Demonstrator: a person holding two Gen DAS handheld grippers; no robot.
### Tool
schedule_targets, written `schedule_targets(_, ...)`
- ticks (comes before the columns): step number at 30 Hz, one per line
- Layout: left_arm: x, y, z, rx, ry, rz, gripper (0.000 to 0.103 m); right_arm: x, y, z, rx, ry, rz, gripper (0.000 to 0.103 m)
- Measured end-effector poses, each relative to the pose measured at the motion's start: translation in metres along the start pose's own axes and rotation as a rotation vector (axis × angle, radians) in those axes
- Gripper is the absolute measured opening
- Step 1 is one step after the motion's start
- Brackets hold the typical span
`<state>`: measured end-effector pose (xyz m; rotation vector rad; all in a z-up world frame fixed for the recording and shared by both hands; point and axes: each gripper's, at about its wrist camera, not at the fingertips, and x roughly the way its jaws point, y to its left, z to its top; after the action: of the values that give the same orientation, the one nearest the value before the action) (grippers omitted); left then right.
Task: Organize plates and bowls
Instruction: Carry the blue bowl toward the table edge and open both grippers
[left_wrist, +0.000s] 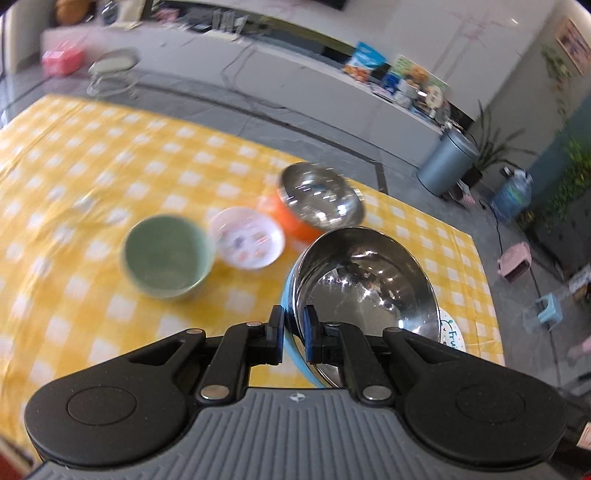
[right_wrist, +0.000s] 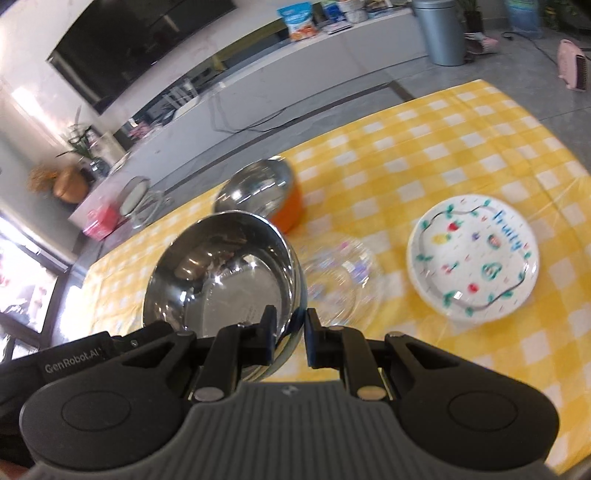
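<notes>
- Our left tool (left_wrist: 293, 334) is nearly closed, and its two pads pinch the rim of a steel bowl with a blue outside (left_wrist: 364, 280); the bowl hangs tilted above the surface (left_wrist: 74, 155), which has a yellow checked cloth.
- In the right wrist view, our right tool (right_wrist: 290, 338) is also nearly closed on the opposite rim of the same steel bowl (right_wrist: 225, 273): one pad is inside the rim, the other outside. So we hold this bowl from two sides.
- Behind it, a second steel bowl with an orange outside (left_wrist: 317, 201) stands on the cloth.
- In the left wrist view, a green bowl (left_wrist: 166, 256) and a small white bowl with coloured marks (left_wrist: 247, 236) stand just beside each other, left of the held bowl.
- To the right, a white plate with fruit drawings (right_wrist: 472, 254) lies on the cloth.
- Between this plate and the held bowl we see a clear glass dish (right_wrist: 340, 280), blurred.
</notes>
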<state>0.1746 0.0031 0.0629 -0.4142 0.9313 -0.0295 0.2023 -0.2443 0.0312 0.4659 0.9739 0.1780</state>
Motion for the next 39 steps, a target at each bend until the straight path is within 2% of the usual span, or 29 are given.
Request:
schedule_targets(3, -0.015, 0.023, -0.008, -0.055, -0.005, 0.010, 0.011, -0.005, 0.016, -0.022, -0.026, 0.026, 0.021, 0.014)
schedule_targets(8, -0.028, 0.058, -0.024, -0.116, 0.004, 0.038, 0.011, -0.001, 0.031, -0.057, 0.011, 0.111, 0.080, 0.014)
schedule_targets(15, -0.023, 0.102, -0.055, -0.187, 0.067, 0.035, 0.011, 0.005, 0.042, -0.096, -0.002, 0.160, 0.056, 0.014)
schedule_targets(21, -0.009, 0.114, -0.071, -0.187, 0.102, 0.031, 0.011, 0.014, 0.044, -0.106, -0.041, 0.159, 0.003, 0.014)
schedule_targets(27, 0.000, 0.117, -0.080, -0.167, 0.134, 0.034, 0.011, 0.025, 0.035, -0.109, -0.029, 0.189, -0.015, 0.014)
schedule_targets(36, 0.005, 0.112, -0.082, -0.145, 0.137, 0.051, 0.010, 0.031, 0.024, -0.110, -0.006, 0.217, 0.002, 0.013)
schedule_targets(39, 0.006, 0.110, -0.081, -0.140, 0.140, 0.062, 0.010, 0.033, 0.020, -0.109, 0.011, 0.227, 0.019, 0.016)
